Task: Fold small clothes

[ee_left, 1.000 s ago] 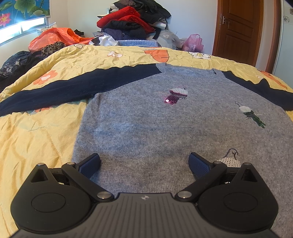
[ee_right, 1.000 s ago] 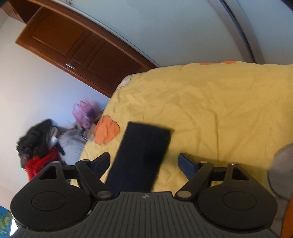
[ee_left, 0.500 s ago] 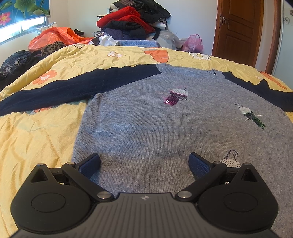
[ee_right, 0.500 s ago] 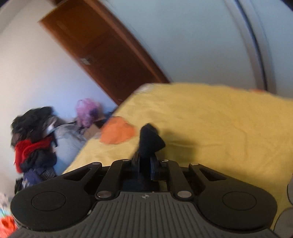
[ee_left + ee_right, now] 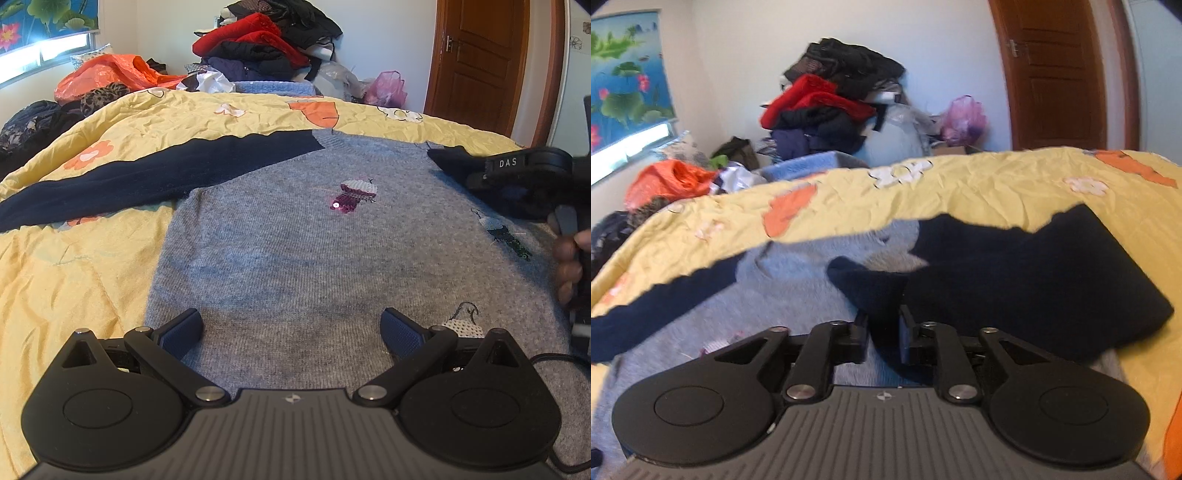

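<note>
Lying flat on a yellow flowered bedspread (image 5: 92, 288), a grey sweater (image 5: 295, 258) with navy sleeves fills the left wrist view. Its left sleeve (image 5: 147, 177) stretches out toward nine o'clock, not yet folded. At six o'clock the left tongs (image 5: 291, 328) hover over the hem, released and holding nothing, probably waiting for their own fold. At three o'clock the right tongs (image 5: 476, 173), gripped by a hand (image 5: 569, 266), bring the right sleeve (image 5: 1015, 280) in across the chest. From the right wrist view, those tongs (image 5: 882, 334) have just been loosening, and the pads look slightly parted around the dark cuff, apparently letting it drop onto the grey body. Piled clothes (image 5: 258, 48) sit beyond the bed at twelve o'clock.
</note>
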Available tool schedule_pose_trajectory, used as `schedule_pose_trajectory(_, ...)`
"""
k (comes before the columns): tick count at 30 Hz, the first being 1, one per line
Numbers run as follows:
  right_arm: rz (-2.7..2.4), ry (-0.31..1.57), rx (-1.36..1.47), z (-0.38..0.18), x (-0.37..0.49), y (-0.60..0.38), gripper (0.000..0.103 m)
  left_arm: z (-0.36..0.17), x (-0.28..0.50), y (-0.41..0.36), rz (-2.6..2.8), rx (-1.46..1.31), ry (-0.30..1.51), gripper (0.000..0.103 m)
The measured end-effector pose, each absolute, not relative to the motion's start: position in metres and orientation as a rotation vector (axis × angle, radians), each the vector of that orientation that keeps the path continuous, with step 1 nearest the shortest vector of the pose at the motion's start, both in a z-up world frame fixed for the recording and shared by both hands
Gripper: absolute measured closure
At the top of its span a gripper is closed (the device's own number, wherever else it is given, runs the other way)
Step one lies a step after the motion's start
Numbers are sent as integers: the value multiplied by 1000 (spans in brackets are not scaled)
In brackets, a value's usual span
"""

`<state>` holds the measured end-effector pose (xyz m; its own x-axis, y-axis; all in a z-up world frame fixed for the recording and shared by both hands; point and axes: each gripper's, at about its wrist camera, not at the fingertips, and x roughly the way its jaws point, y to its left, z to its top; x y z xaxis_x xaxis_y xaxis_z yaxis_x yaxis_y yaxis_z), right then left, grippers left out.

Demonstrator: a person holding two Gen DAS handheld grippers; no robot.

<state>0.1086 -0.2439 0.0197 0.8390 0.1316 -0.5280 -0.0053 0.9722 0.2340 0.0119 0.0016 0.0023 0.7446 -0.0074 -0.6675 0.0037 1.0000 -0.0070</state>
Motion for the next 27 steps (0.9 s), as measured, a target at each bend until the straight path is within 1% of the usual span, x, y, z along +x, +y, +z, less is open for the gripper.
schedule_pose_trajectory(1, 84, 587, 260, 19, 104, -245, 48, 2, 12, 2, -6, -6, 730, 0)
schedule_pose_trajectory(2, 105, 578, 299, 21, 96, -250, 44, 2, 12, 2, -4, -8, 728, 0)
schedule_pose_trajectory(5, 116, 535, 357, 27, 57, -264, 42, 2, 13, -2, 1, 7, 730, 0)
schedule_pose_trajectory(9, 155, 568, 413, 10, 19, -291, 40, 17, 23, -12, -88, -9, 735, 0)
schedule_pose_trajectory(11, 153, 557, 410, 1, 8, -296, 34, 37, 39, -21, -167, -92, 712, 0)
schedule_pose_trajectory(12, 145, 544, 439, 0, 4, -301, 34, 46, 51, -26, -217, -145, 710, 0)
schedule_pose_trajectory(13, 137, 524, 481, -1, 1, -305, 31, 53, 67, -30, -288, -217, 729, 0)
schedule_pose_trajectory(14, 118, 494, 515, -2, 0, -309, 24, 54, 86, -34, -369, -307, 763, 0)
schedule_pose_trajectory(16, 69, 460, 554, -4, -1, -314, 22, 47, 121, -38, -490, -506, 825, 0)
schedule_pose_trajectory(18, 72, 479, 601, -9, 3, -320, 22, 30, 155, -45, -521, -665, 890, 0)
schedule_pose_trajectory(22, 90, 467, 656, -13, 1, -327, 20, -3, 194, -59, -475, -858, 995, 0)
schedule_pose_trajectory(24, 99, 463, 663, -14, 1, -328, 17, -3, 200, -67, -467, -853, 973, 1)
schedule_pose_trajectory(25, 102, 462, 664, -14, 1, -328, 15, -3, 204, -74, -461, -820, 973, 5)
schedule_pose_trajectory(26, 106, 461, 662, -14, 1, -327, 14, -2, 207, -80, -445, -775, 984, 22)
schedule_pose_trajectory(27, 108, 461, 661, -14, 2, -327, 14, -1, 210, -83, -432, -734, 996, 54)
